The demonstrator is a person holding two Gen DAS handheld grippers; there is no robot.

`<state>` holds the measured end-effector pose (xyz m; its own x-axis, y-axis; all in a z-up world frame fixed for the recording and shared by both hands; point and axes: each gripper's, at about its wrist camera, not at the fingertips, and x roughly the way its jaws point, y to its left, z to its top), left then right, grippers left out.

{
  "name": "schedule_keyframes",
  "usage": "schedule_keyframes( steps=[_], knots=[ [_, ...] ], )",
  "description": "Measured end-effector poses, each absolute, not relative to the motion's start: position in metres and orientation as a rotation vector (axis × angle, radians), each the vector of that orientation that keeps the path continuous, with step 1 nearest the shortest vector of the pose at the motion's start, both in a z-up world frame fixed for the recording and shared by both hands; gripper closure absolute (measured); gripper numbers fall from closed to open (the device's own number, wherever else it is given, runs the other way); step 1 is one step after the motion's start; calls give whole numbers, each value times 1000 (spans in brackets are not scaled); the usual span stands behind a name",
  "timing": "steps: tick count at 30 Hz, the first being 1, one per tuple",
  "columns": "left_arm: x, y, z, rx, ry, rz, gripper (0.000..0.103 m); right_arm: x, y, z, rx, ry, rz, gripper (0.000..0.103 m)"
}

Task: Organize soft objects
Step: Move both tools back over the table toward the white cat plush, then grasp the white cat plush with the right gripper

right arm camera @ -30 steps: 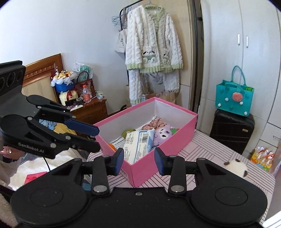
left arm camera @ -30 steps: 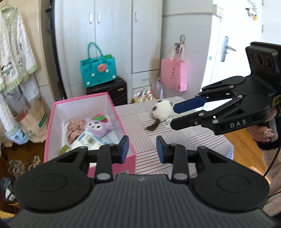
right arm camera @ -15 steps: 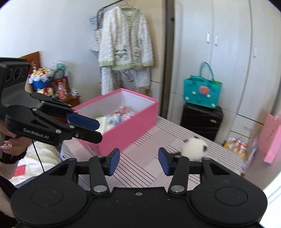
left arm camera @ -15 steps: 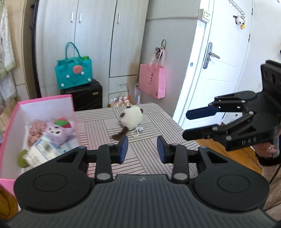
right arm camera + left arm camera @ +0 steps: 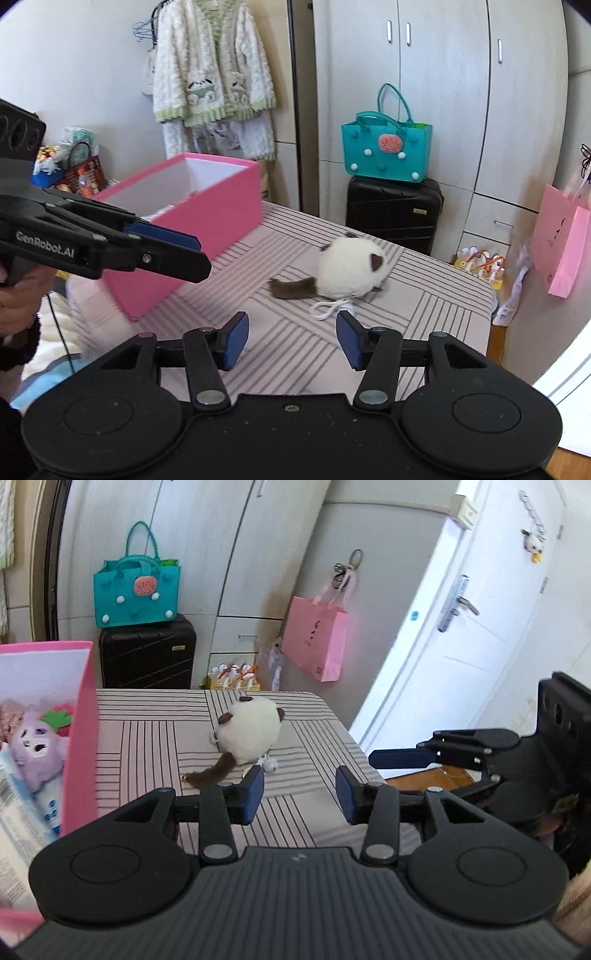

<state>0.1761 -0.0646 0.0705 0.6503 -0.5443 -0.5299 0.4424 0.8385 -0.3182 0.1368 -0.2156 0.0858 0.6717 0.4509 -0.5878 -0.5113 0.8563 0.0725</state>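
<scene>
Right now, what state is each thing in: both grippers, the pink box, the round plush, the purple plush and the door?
left gripper: open, nothing between its fingers.
right gripper: open, empty.
pink box: lidless, on the striped table, partly filled.
round white plush: lying on the table outside the box, untouched.
purple plush: inside the box.
white door: cannot tell if latched.
</scene>
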Motion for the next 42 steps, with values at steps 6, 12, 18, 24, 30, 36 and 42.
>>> schedule_keyframes(
  steps=[6, 12, 18, 24, 30, 36, 42],
  knots=[
    [219, -77, 50, -243, 717, -555, 45, 172, -221, 57, -137, 631, 535, 41],
    [248, -87, 27, -269, 735, -512, 37, 204, -218, 32, -137, 619, 525, 34],
    [265, -95, 18, -262, 727, -472, 35, 230, -219, 15, -114, 624, 525, 34],
    [274, -102, 15, -233, 689, -422, 31, 249, -219, 4, -114, 621, 513, 22],
    [290, -106, 14, -246, 704, -355, 25, 256, -218, 0, -110, 563, 510, 12],
    [301, -109, 6, -260, 733, -348, 25, 268, -217, -3, -110, 529, 529, 11],
    [310, -107, -2, -312, 771, -354, 25, 270, -216, -8, -88, 483, 541, 11]
  ],
)
